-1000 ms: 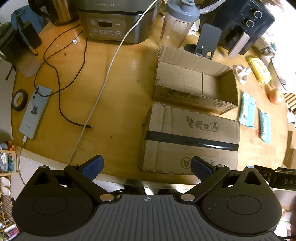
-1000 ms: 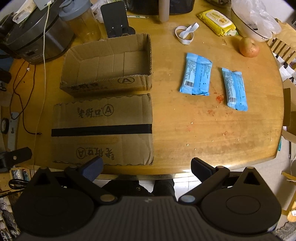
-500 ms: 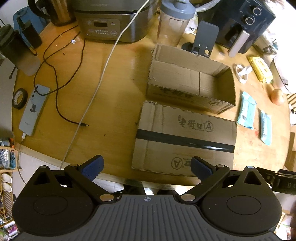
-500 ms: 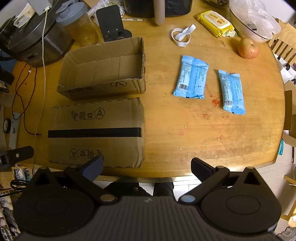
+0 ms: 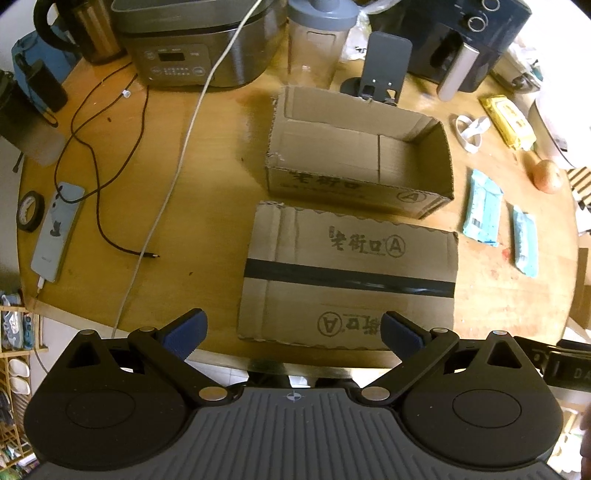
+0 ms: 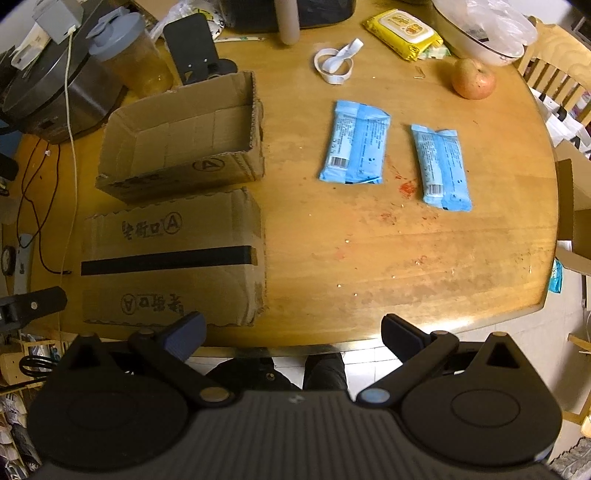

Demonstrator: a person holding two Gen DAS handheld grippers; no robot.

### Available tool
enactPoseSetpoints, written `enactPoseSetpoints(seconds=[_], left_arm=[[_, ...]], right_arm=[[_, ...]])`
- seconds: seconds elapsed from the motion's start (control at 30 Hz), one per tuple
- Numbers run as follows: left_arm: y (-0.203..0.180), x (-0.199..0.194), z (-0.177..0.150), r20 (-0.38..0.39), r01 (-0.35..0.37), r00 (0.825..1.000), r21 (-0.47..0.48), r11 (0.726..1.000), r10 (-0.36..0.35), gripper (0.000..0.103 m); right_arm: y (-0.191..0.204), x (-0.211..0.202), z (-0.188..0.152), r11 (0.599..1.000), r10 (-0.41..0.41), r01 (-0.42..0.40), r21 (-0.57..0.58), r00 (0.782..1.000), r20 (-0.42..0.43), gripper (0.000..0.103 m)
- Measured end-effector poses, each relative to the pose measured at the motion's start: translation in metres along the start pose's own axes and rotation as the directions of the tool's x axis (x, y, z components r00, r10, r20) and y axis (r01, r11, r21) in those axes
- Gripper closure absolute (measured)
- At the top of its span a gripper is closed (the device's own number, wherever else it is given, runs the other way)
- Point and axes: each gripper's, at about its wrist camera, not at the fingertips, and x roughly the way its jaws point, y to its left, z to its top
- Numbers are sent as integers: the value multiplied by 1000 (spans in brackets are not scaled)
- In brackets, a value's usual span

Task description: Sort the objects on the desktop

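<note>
An open cardboard box [image 5: 369,155] [image 6: 192,136] stands mid-table, nothing visible inside it. In front of it lies an upturned cardboard lid [image 5: 347,273] [image 6: 170,258] with a black tape stripe. Two blue snack packets lie flat to the right: a wider one [image 6: 354,144] [image 5: 482,206] and a narrower one [image 6: 441,166] [image 5: 524,240]. My left gripper [image 5: 291,334] hovers open above the table's near edge, in front of the lid. My right gripper [image 6: 291,334] is open too, over the near edge right of the lid, well short of the packets.
A rice cooker [image 5: 195,40], shaker bottle [image 5: 317,37], phone stand [image 5: 384,62], air fryer [image 5: 465,40], phone [image 5: 55,229], tape roll [image 5: 29,210] and cables [image 5: 96,177] crowd the back and left. An apple [image 6: 472,79], yellow wipes pack [image 6: 402,33], white strap [image 6: 336,62] and bowl [image 6: 480,33] sit far right.
Both grippers have drifted back and slightly left, so the boxes and packets sit further right in view. Both stayed open. Nothing on the table moved.
</note>
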Motion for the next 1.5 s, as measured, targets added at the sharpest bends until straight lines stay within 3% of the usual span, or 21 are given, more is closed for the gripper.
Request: enactPoseSetpoints(seconds=[0.97, 1.5], left_arm=[[-25, 5, 0, -6, 15, 1000, 35, 999, -15, 0], [-66, 11, 1, -15, 35, 999, 123, 992, -34, 0]], right_arm=[[-22, -4, 1, 1000, -15, 15, 26, 1000, 18, 0], [-59, -8, -1, 994, -38, 35, 104, 999, 27, 0]])
